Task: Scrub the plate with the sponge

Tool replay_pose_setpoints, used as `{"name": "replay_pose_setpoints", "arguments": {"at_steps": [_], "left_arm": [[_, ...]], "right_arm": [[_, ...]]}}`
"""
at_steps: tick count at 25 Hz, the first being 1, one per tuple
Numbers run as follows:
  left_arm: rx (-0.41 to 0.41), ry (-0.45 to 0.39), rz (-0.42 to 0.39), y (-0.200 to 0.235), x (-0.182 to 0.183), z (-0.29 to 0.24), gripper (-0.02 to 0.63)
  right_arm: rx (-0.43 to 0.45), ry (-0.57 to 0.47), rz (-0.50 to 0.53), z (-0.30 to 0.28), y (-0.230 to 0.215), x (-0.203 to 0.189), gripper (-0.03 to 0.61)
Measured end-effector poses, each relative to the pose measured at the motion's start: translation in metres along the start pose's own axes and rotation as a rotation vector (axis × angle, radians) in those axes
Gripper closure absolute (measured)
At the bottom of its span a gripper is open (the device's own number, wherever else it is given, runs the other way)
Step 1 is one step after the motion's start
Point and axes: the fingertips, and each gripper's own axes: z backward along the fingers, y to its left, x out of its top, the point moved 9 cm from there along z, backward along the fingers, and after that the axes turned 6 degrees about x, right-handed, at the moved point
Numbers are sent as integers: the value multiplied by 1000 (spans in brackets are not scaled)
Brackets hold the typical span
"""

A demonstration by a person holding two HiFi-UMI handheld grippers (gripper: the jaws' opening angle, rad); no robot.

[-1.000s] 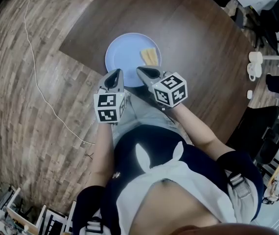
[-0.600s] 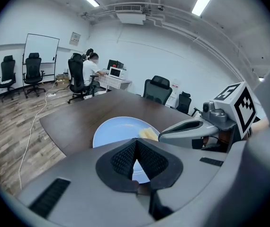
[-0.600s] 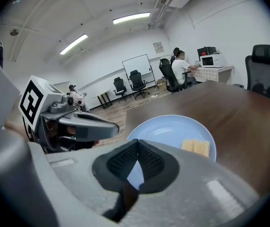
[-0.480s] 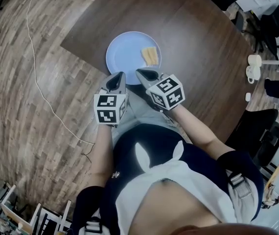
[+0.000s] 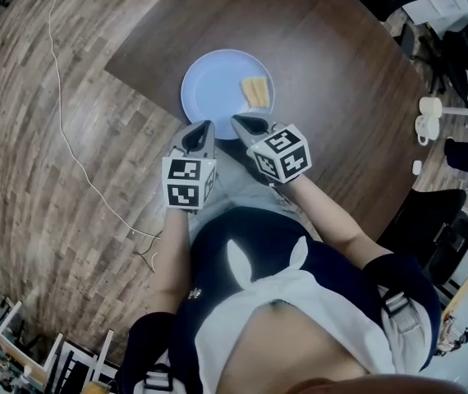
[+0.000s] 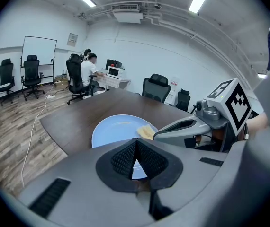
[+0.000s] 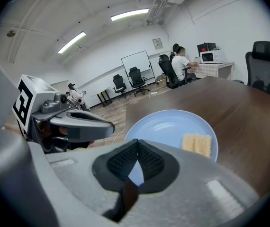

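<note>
The gripper views are showing the left gripper (image 6: 136, 141) and right gripper (image 7: 138, 141) closed and empty, the head view showing them side by side before the plate (image 5: 209, 84) carrying the sponge (image 5: 254, 92).

You are holding two grippers, the left gripper (image 5: 202, 127) and the right gripper (image 5: 239, 121), and facing one plate (image 5: 212, 84) bearing one sponge (image 5: 254, 92) on one surface (image 5: 332, 64).

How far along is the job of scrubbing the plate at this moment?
Nothing looks done yet: the sponge lies untouched on the plate, near its right edge. Nothing is in hand: the left gripper and right gripper are both shut and empty, short of the plate. Left to do: grasp the sponge and scrub.
</note>
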Motion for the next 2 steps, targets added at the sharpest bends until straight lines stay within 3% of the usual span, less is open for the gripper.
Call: {"name": "replay_pose_setpoints", "arguments": {"at_steps": [2], "left_arm": [[3, 2, -2, 3, -2, 0, 611]], "right_arm": [[-7, 5, -7, -3, -1, 0, 580]]}}
